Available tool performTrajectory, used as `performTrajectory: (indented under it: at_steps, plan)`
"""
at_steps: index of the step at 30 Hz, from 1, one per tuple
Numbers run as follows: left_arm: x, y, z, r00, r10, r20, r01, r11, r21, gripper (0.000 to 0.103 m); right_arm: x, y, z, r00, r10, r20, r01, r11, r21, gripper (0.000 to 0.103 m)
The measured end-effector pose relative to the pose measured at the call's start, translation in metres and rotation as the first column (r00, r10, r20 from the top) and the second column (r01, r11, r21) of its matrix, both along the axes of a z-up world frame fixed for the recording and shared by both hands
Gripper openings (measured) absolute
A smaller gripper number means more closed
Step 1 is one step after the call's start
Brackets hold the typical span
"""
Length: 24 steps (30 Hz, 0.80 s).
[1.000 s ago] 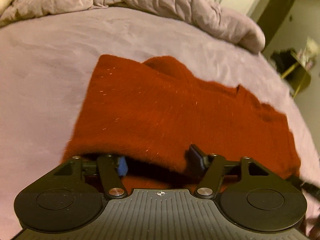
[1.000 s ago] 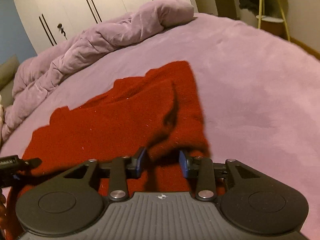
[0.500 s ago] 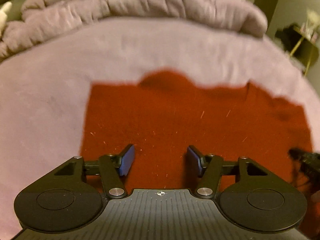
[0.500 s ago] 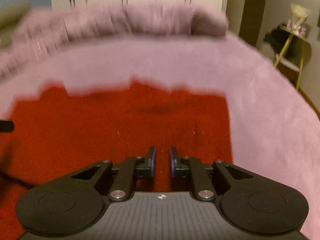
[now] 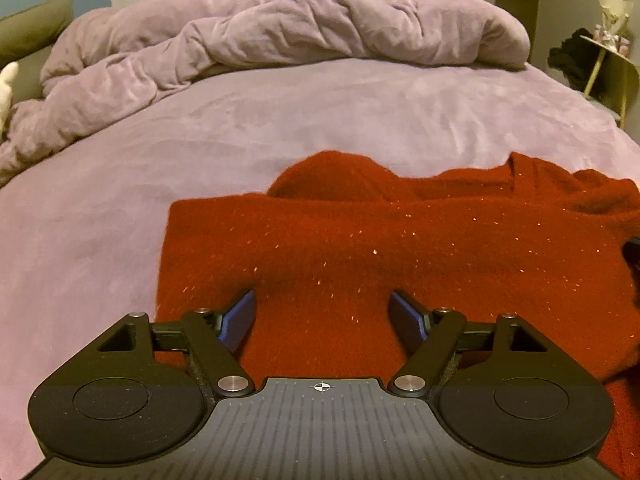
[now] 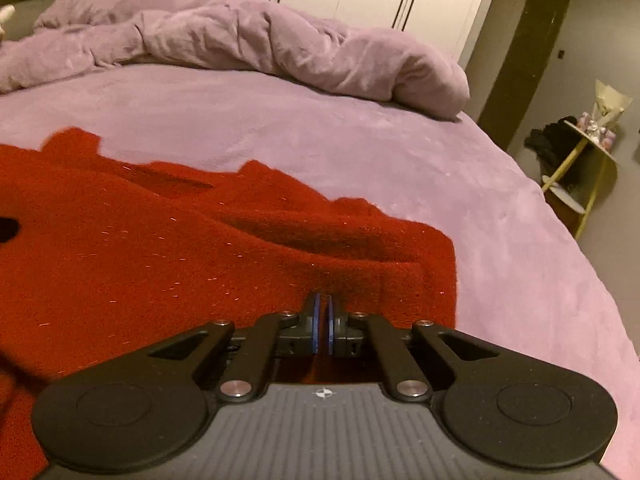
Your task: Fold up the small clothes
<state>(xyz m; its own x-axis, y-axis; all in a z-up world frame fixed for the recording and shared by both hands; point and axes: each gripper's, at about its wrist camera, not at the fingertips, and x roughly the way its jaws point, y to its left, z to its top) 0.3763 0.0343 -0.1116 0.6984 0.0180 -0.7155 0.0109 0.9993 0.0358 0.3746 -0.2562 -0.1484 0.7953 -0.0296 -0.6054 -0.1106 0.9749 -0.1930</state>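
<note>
Fingers of the left gripper stand wide apart in the left wrist view, blue pads splayed outward, and they have just been opening further; the fuzzy dark-red knitted garment lies between and under them, but neither pad presses on it. That garment spreads ahead of the gripper and off to the right, its long axis running across the view, with a straight folded edge on the left and a rounded hump at the far side. Its surface is woolly with fine glinting threads. It rests on the mauve plush bed, which has a crumpled mauve duvet bunched along the far end.

From the right wrist view, the right gripper has its two blue pads drawn nearly together, having just been closing. They sit at the near right corner of the garment, where the cloth bunches up, so I judge they pinch a thin edge of it, though the pinched fabric itself is hidden below the pads. Here the garment stretches away to the left, with soft ridges running along it and its right edge just past the fingers. A yellow-legged side shelf stands beyond the bed. The right hand looks placed to lead the next fold leftward across the long axis.
</note>
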Motion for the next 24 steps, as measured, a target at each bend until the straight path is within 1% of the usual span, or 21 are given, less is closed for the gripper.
performTrajectory:
  at_steps: [1,2,3,4,5,7,8,10,13,17,20,22,24]
  plan:
    - [-0.004,0.003,0.003,1.000,0.008,-0.003,-0.008,1.000,-0.023,0.080,-0.012,-0.003,0.006,1.000,0.008,0.003,-0.009,0.999,0.047,0.007]
    - [-0.009,0.007,0.005,1.000,0.020,-0.009,-0.020,0.998,-0.058,0.080,-0.022,-0.006,0.009,1.000,0.021,0.005,-0.021,0.996,0.089,0.007]
    - [-0.012,0.009,0.007,1.000,0.022,-0.011,-0.022,0.996,-0.081,0.080,-0.029,-0.007,0.008,0.999,0.034,-0.007,-0.033,0.993,0.115,0.007]
    - [-0.017,0.008,0.008,1.000,0.015,-0.005,-0.015,0.996,-0.092,0.082,-0.035,-0.009,0.001,0.998,0.048,-0.042,-0.042,0.991,0.126,0.008]
    - [-0.020,0.006,0.007,1.000,0.002,-0.004,-0.003,0.997,-0.081,0.083,-0.038,-0.011,-0.006,0.997,0.054,-0.061,-0.046,0.991,0.126,0.008]
    - [-0.023,0.001,0.004,1.000,-0.018,-0.007,0.018,0.999,-0.042,0.084,-0.043,-0.016,-0.017,0.996,0.076,-0.042,-0.070,0.990,0.122,0.008]
    - [-0.023,0.000,0.003,1.000,-0.023,-0.003,0.023,0.999,-0.028,0.084,-0.043,-0.016,-0.019,0.996,0.083,-0.036,-0.079,0.990,0.116,0.008]
    - [-0.024,-0.002,0.002,1.000,-0.019,-0.005,0.019,1.000,-0.015,0.086,-0.041,-0.015,-0.019,0.997,0.069,-0.037,-0.063,0.989,0.134,0.008]
    - [-0.023,-0.001,0.003,1.000,0.007,-0.018,-0.008,1.000,-0.027,0.088,-0.043,-0.009,-0.020,0.998,0.054,-0.028,-0.050,0.993,0.109,0.008]
    - [-0.029,-0.002,0.004,1.000,0.014,-0.009,-0.014,1.000,-0.014,0.088,-0.053,-0.001,-0.018,0.999,0.052,-0.007,-0.052,0.997,0.057,0.008]
    - [-0.032,0.002,0.005,1.000,0.019,-0.012,-0.019,0.999,-0.030,0.089,-0.058,-0.003,-0.016,0.999,0.053,-0.006,-0.053,0.997,0.060,0.008]
    - [-0.034,0.004,0.004,0.999,0.031,-0.009,-0.031,0.999,-0.044,0.089,-0.058,-0.007,-0.017,0.998,0.056,-0.004,-0.055,0.995,0.082,0.008]
    - [-0.038,0.004,0.002,1.000,0.024,0.006,-0.024,0.999,-0.035,0.090,-0.059,-0.010,-0.019,0.998,0.066,0.001,-0.066,0.994,0.088,0.008]
